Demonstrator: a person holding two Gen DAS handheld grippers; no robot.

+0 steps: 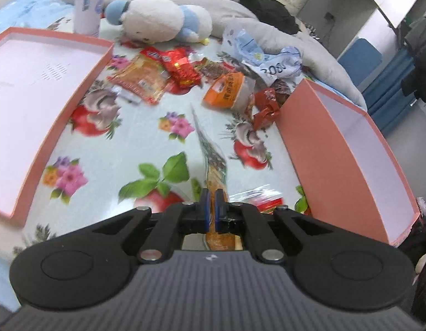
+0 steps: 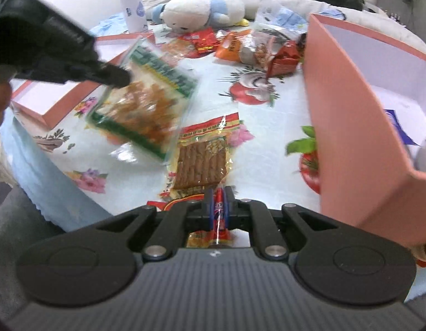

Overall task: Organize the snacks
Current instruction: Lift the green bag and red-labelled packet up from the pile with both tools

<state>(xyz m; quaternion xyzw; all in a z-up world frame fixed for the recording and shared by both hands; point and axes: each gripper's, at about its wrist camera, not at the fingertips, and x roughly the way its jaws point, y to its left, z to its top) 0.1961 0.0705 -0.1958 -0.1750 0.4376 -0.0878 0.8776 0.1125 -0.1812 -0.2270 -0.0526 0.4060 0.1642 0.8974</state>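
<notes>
My left gripper is shut on the edge of a clear green-bordered bag of orange snacks, seen edge-on and lifted above the floral cloth. The right wrist view shows that same bag hanging flat and blurred from the left gripper at the upper left. My right gripper is shut on the red end of a red-and-yellow packet of brown sticks, which stretches out ahead of its fingers. A pile of snack packets lies further back on the cloth.
A deep pink box stands at the right with a blue-and-white packet inside. A shallow pink lid lies at the left. A plush toy, a white bottle, crumpled bags and clothes sit at the back.
</notes>
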